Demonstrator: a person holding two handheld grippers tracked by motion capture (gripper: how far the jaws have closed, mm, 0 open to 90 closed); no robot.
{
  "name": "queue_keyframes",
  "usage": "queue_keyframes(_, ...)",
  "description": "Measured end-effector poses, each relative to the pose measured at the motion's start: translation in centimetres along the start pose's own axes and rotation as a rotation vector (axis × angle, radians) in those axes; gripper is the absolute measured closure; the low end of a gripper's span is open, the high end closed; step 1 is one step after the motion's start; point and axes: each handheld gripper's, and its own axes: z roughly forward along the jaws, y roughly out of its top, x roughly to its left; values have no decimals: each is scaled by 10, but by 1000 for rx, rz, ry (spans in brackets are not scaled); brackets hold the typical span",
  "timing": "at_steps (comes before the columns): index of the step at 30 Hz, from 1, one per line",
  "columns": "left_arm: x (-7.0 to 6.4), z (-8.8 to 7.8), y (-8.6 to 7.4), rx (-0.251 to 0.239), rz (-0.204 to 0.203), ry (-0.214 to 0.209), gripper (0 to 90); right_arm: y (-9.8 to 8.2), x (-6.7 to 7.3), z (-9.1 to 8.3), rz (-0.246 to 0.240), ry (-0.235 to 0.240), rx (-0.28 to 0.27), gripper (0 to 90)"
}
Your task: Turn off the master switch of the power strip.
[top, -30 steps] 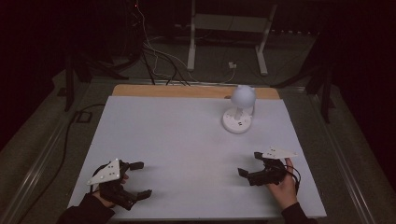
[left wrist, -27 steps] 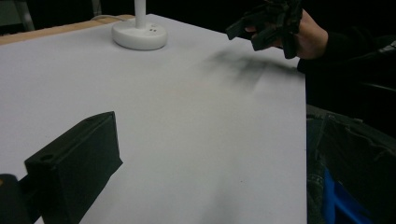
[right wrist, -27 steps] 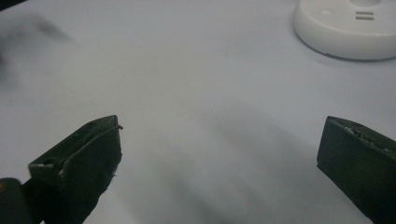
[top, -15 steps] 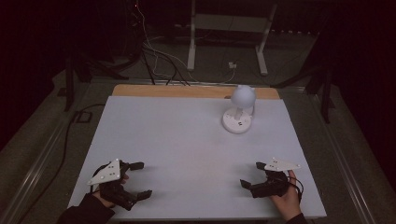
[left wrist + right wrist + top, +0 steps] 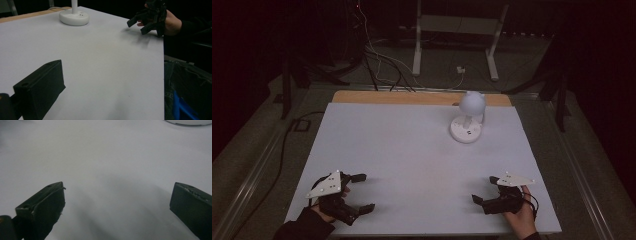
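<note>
My left gripper (image 5: 363, 192) rests at the near left corner of the white table (image 5: 412, 150), open, with nothing between its jaws. In the left gripper view one of its black fingers (image 5: 42, 85) rises at the lower left. My right gripper (image 5: 484, 189) sits at the near right, held in a hand, open and empty. Its jaws stand wide apart over bare tabletop in the right gripper view (image 5: 117, 205), and it also appears far off in the left gripper view (image 5: 150, 17). A small white lamp (image 5: 468, 117) with a round head stands at the far right.
The lamp's round base (image 5: 74, 18) is the one thing standing on the table. A wooden strip (image 5: 402, 97) runs along the far edge. Beyond it lie cables (image 5: 377, 65) and a metal stand (image 5: 457, 30) on the dark floor.
My right gripper has drawn back toward the near edge and slightly to the right. The left gripper and the lamp have stayed put.
</note>
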Motion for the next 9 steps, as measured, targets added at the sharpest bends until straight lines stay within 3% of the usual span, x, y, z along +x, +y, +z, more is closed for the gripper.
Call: queue_keyframes(9, 0, 0, 0, -1, 2, -3, 4, 0, -1, 0, -16, -20, -4, 0)
